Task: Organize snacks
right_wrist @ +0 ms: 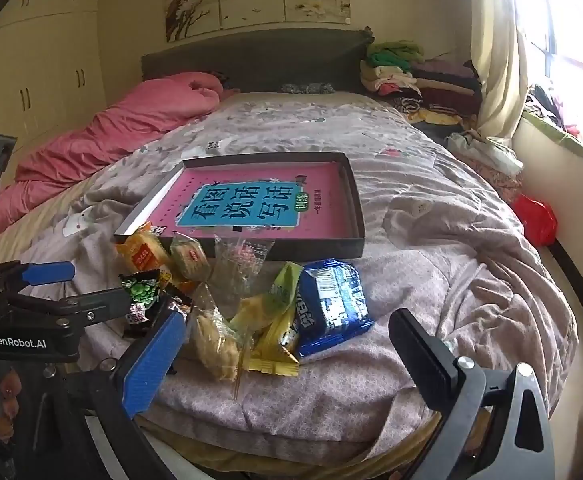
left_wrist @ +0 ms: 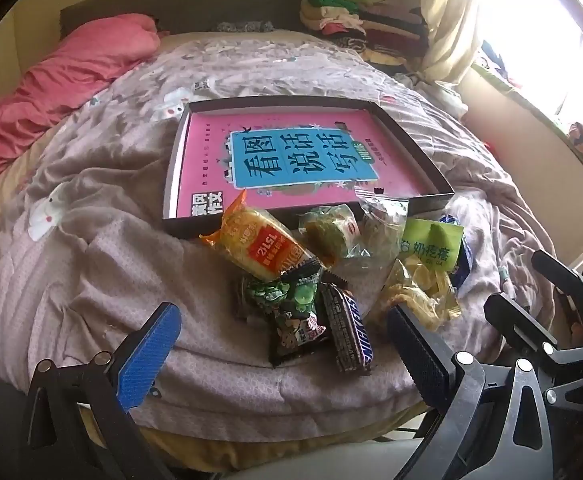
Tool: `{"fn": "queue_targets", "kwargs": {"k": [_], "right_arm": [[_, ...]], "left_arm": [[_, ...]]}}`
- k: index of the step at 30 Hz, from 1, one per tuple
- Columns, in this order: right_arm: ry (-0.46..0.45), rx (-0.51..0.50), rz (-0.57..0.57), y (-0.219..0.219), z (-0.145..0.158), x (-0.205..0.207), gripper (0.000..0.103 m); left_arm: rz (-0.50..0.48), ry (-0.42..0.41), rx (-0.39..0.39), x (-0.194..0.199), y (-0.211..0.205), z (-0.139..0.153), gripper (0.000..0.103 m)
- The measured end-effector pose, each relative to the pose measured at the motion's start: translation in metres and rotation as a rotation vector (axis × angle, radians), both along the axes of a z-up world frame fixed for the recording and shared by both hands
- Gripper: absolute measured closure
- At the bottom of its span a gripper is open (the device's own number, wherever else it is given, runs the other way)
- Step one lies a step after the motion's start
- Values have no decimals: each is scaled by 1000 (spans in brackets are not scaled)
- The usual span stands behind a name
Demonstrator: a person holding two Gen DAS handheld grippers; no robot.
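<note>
Right now my left gripper (left_wrist: 279,344) and right gripper (right_wrist: 287,354) both gape, holding nothing, above crinkly bright snack packets (left_wrist: 331,272) heaped on the quilt (left_wrist: 111,248) just before the dark tray (left_wrist: 431,168).

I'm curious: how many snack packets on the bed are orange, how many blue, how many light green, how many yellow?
Orange packet: 1
Blue packet: 1
Light green packet: 1
Yellow packet: 1
Total: 4

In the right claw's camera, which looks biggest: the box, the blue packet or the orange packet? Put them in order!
1. Box
2. Blue packet
3. Orange packet
The blue packet lies nearer the camera, which flatters it.
</note>
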State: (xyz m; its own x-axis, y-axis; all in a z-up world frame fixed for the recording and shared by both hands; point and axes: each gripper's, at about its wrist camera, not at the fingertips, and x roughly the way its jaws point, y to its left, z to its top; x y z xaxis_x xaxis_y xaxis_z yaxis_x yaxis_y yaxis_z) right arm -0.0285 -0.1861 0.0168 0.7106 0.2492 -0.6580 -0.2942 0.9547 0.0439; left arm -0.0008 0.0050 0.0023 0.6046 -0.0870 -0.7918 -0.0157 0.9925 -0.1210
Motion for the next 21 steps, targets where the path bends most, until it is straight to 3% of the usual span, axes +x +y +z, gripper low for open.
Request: {"fn": "queue_targets", "kwargs": {"k": [21], "right_arm": [[3, 17, -14, -3, 1, 0, 0]], "left_arm": [[-3, -17, 3, -3, -4, 5, 0]]}}
